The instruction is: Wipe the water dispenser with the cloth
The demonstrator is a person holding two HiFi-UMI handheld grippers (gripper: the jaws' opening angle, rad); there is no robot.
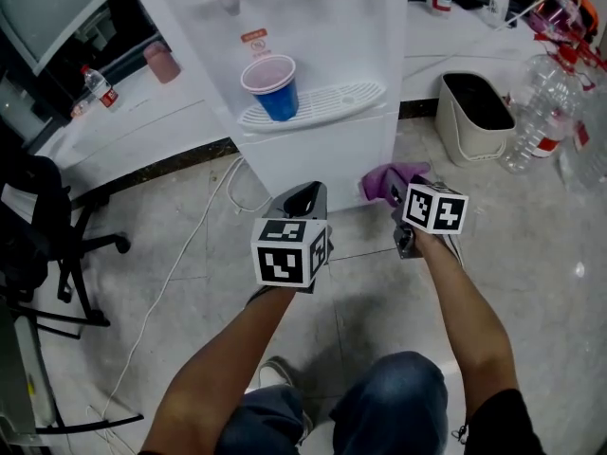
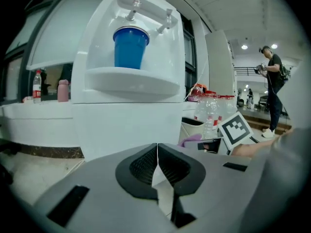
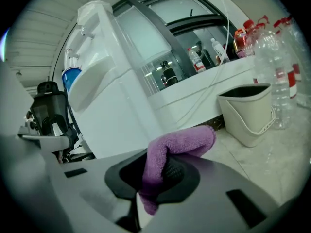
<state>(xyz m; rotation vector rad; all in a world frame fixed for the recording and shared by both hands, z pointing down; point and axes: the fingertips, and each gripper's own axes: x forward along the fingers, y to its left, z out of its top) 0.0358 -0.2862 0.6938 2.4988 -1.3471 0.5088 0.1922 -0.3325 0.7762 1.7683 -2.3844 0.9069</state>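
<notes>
The white water dispenser (image 1: 322, 83) stands on the floor in front of me, with a blue cup (image 1: 274, 86) on its drip tray (image 1: 313, 105). My right gripper (image 1: 403, 197) is shut on a purple cloth (image 1: 387, 179), held low beside the dispenser's lower front right. In the right gripper view the cloth (image 3: 175, 152) folds out between the jaws, with the dispenser (image 3: 112, 106) to the left. My left gripper (image 1: 302, 200) is shut and empty, pointing at the dispenser's lower front panel (image 2: 126, 125); the blue cup (image 2: 130, 46) shows above it.
A cream bin (image 1: 477, 115) sits on the floor to the right, with clear plastic bottles (image 1: 536, 112) beside it. A white cable (image 1: 180, 263) trails over the tiled floor at left. A black office chair (image 1: 43, 245) stands far left. A person (image 2: 270, 89) stands in the distance.
</notes>
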